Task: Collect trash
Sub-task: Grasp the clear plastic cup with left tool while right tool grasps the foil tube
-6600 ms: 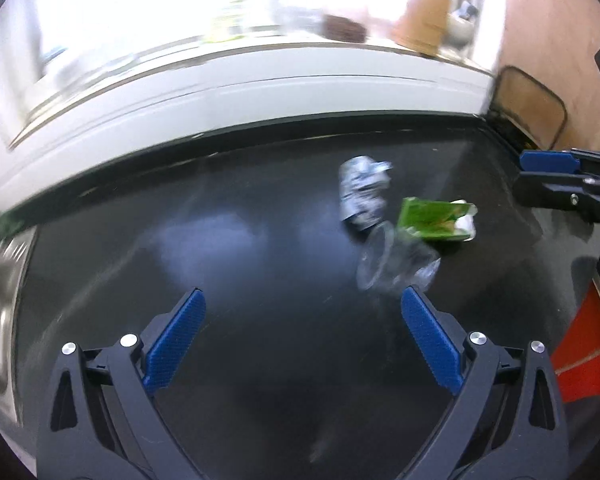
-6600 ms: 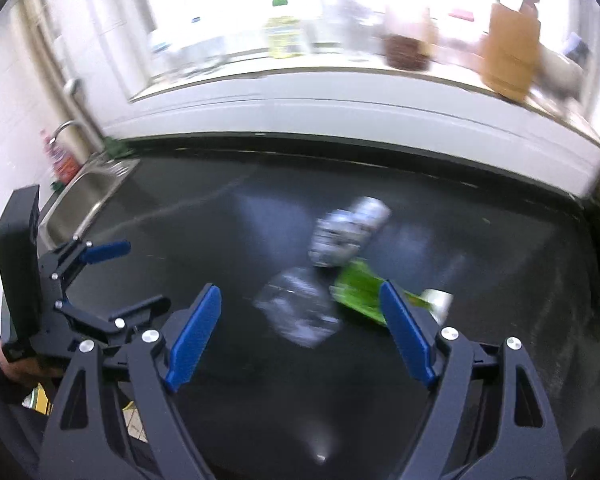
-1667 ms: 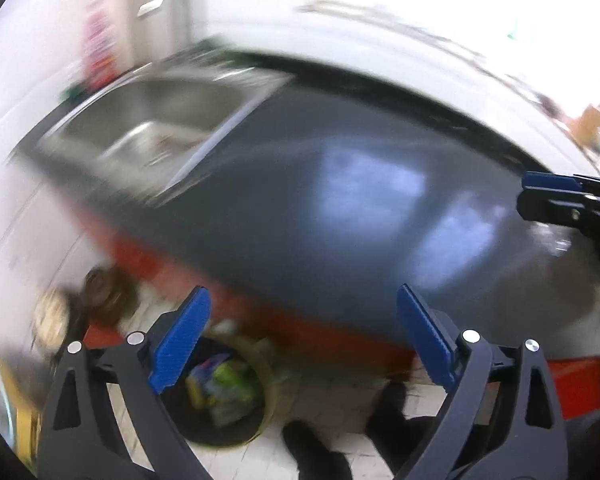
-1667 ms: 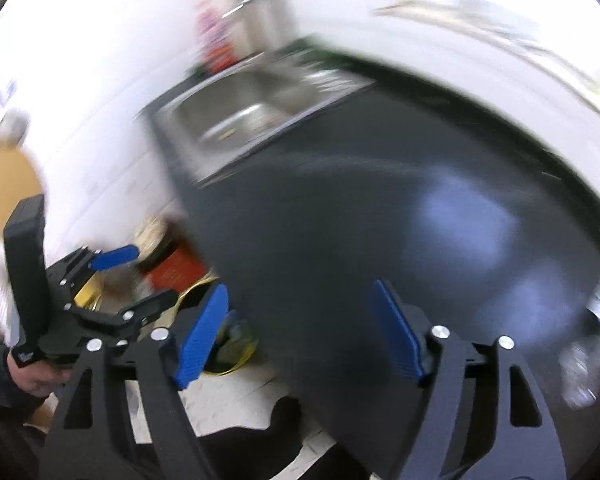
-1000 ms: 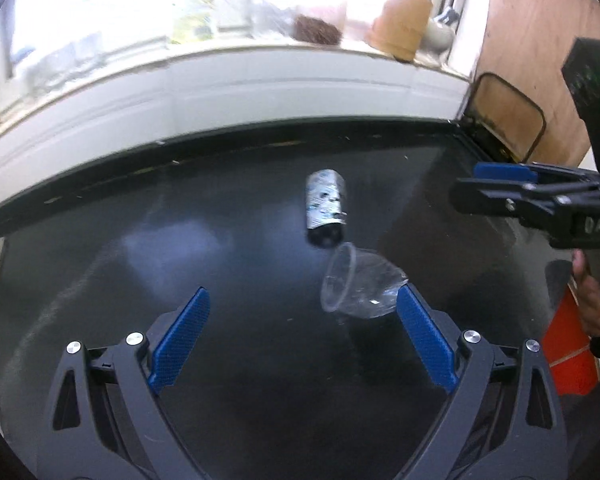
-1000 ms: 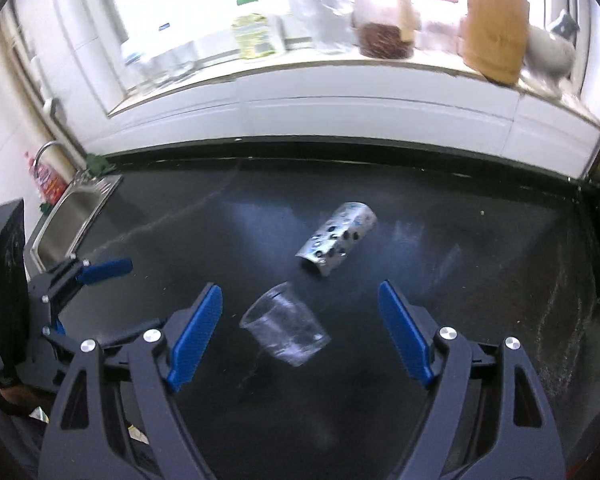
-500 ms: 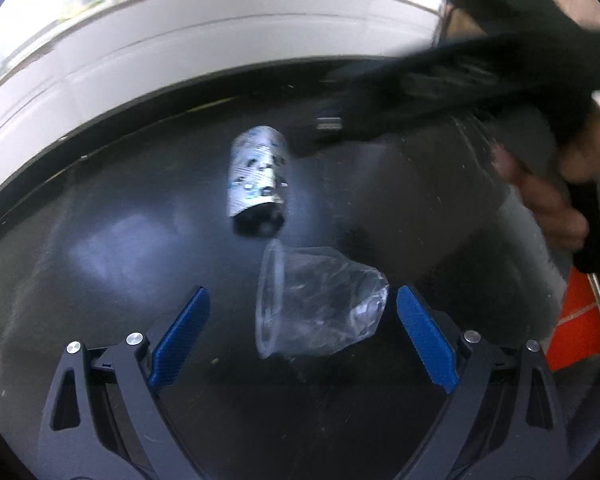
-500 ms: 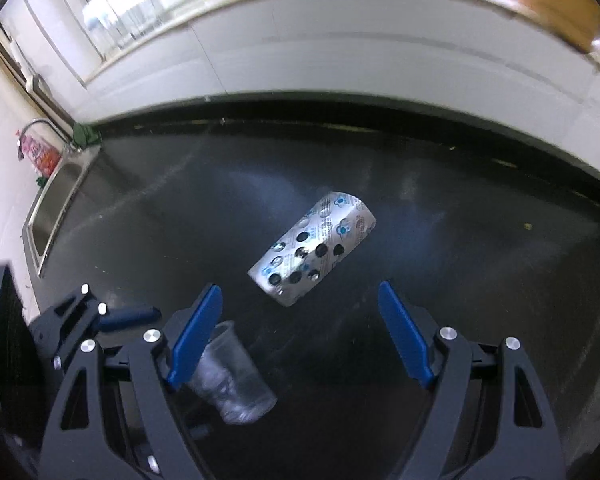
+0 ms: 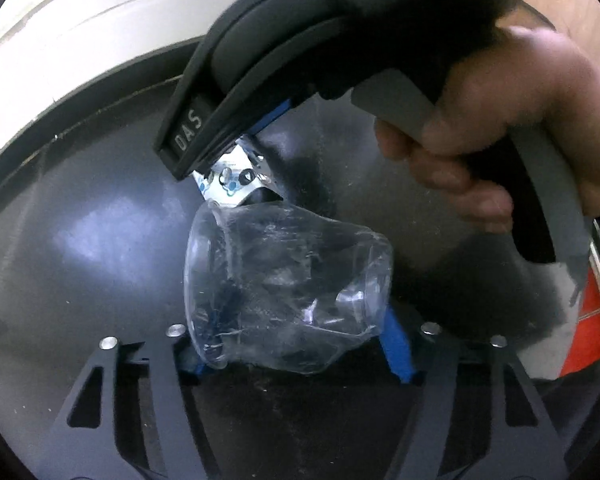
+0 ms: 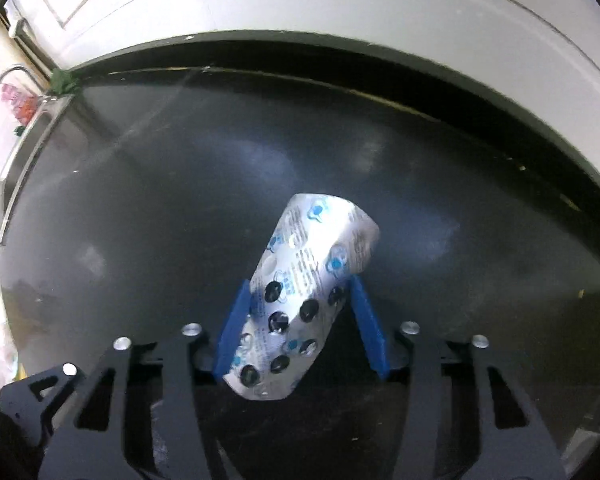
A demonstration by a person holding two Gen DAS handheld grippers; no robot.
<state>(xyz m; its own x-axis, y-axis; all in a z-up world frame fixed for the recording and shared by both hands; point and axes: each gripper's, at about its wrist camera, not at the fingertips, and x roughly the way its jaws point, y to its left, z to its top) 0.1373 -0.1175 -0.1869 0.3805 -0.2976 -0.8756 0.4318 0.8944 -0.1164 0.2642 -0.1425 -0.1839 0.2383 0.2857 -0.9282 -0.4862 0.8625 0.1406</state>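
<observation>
blister pack (image 9: pixel 236 184): mostly hidden behind right gripper body | left fingers (image 9: pixel 396 344): partly behind crushed cup (image 9: pixel 284 292)

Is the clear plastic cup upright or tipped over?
Tipped over: the clear plastic cup lies on its side, crumpled, rim facing left, base right.

White letters "DAS" on the black body of the right gripper (image 9: pixel 260 120); blister pack (image 10: pixel 308 300) print illegible.

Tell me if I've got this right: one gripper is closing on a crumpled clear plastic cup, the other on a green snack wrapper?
Not quite. The left gripper does close around the clear plastic cup, but the right gripper holds a silver pill blister pack, not a green wrapper, as the right wrist view shows.
</observation>
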